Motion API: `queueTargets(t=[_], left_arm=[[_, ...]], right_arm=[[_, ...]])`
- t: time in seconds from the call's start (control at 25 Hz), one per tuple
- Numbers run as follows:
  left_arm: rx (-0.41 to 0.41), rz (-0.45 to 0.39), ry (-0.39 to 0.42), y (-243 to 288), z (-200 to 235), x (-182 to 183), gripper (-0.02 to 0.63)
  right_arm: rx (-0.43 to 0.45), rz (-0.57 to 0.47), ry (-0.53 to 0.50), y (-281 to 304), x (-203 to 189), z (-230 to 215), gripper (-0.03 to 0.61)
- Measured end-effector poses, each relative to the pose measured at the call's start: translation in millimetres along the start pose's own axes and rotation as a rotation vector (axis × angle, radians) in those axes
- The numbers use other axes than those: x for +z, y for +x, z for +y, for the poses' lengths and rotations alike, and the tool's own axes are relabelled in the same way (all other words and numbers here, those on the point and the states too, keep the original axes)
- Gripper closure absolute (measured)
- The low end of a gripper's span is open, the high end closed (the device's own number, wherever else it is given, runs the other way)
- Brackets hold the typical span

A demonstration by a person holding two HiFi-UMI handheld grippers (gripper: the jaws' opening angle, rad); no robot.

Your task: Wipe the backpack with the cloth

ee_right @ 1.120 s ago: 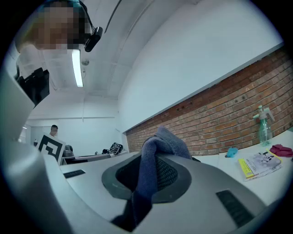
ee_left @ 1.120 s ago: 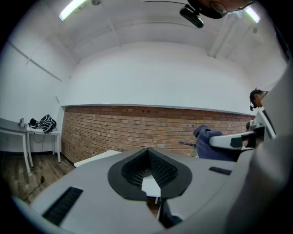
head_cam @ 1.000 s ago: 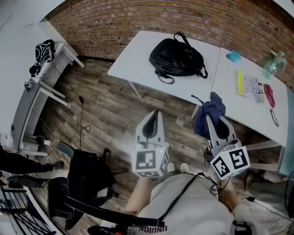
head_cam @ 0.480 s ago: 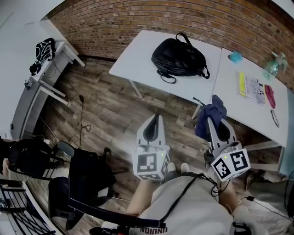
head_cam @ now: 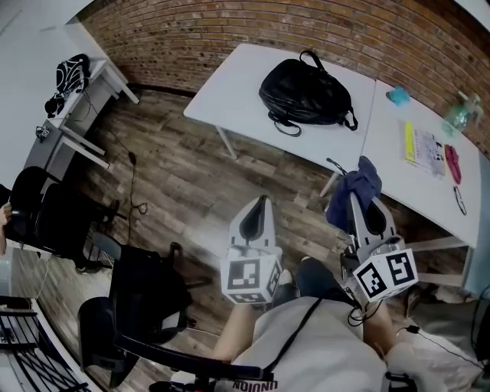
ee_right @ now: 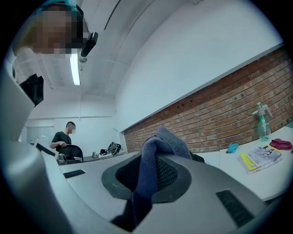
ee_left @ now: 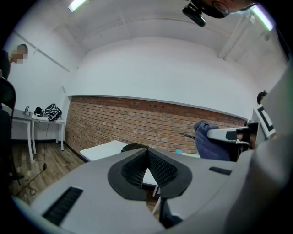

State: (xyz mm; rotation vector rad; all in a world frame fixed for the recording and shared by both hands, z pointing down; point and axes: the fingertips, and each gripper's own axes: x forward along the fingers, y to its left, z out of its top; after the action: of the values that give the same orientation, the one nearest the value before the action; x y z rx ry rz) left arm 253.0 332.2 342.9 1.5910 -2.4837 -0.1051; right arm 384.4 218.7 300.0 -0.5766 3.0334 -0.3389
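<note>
A knee (head_cam: pixel 314 274) now swings forward toward the white table (head_cam: pixel 230 96) where the black backpack (head_cam: pixel 306 93) lies well ahead; the right gripper (head_cam: pixel 361 197) still clamps the blue cloth (head_cam: pixel 341 207), and the left gripper (head_cam: pixel 260 205) is pinched closed, empty.

Likely an office or lab workroom: white desks (head_cam: pixel 230 99) stand ahead of the left gripper (head_cam: pixel 260 205) along a brick wall (head_cam: pixel 268 31). Black swivel chairs (head_cam: pixel 145 295) sit to its left on plank flooring (head_cam: pixel 176 176), under a strip light (ee_left: pixel 78 4).
</note>
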Motion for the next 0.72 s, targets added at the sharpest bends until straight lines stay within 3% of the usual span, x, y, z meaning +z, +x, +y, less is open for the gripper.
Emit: queueTargets(t=[0.32,0.72], left_arm=[[0.027,0.015,-0.001,52,25,0,0.609],[0.060,-0.039,-0.034,159,50,36,0.609]], right_arm=[[-0.017,-0.005,0.028,54,-1,-37,0.540],[0.005,0.053,0.005,152,3,-101,0.540]])
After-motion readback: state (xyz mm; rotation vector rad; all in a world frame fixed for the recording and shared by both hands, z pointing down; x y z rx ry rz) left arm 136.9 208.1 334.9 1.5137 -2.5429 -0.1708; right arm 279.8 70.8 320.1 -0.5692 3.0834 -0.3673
